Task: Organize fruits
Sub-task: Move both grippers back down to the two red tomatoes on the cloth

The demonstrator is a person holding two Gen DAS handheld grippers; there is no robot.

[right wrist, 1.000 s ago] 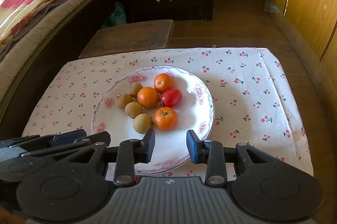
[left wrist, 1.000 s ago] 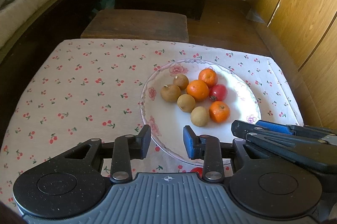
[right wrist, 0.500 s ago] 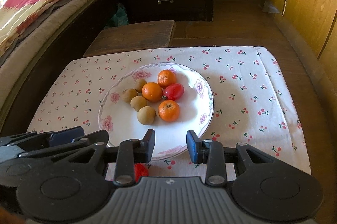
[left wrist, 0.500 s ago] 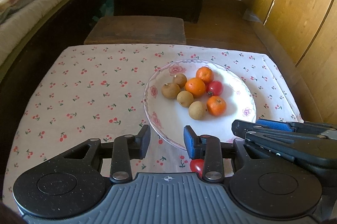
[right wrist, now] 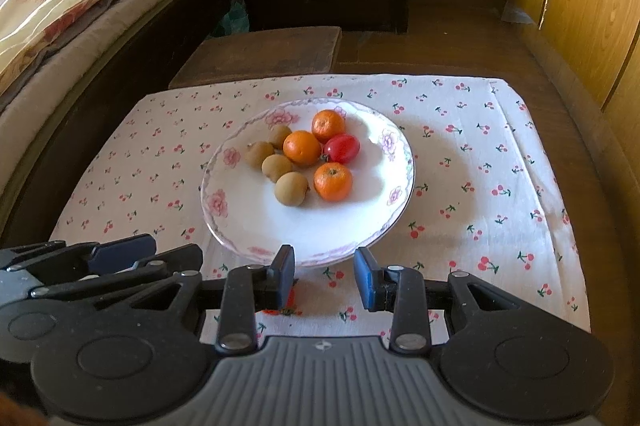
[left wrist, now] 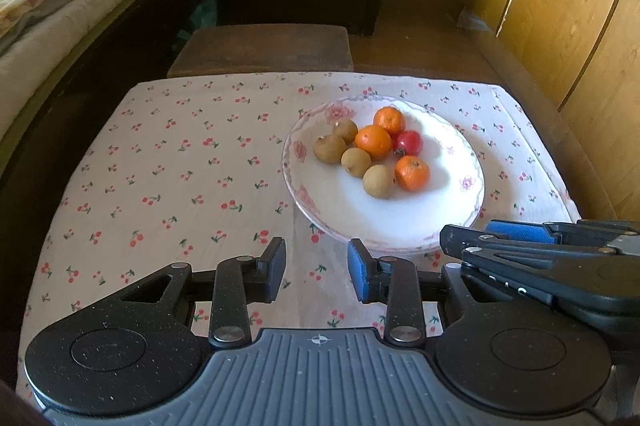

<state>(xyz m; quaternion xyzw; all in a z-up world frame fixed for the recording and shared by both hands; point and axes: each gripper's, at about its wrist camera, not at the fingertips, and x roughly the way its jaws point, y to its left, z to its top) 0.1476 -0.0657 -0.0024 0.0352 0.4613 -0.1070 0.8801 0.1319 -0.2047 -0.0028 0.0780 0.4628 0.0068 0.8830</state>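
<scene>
In the left wrist view, the left gripper (left wrist: 317,269) sits at the lower middle of the frame with its jaws standing apart and nothing between them, poised over bare cherry-print cloth (left wrist: 180,162) just short of the plate (left wrist: 460,202), probably so it can reach in freely. The plate lies right of centre and gathers the fruit in one cluster: three oranges (left wrist: 373,141), four brown fruits (left wrist: 378,180) and a red tomato (left wrist: 409,142), all touching or nearly so. The right gripper enters at the lower right edge. In the right wrist view, the right gripper (right wrist: 325,274) is likewise spread open and empty at the lower middle, just short of the plate rim (right wrist: 404,162). A small red fruit (right wrist: 289,300) lies on the cloth at its left finger, partly hidden; I judge it the remaining piece to move onto the plate.
</scene>
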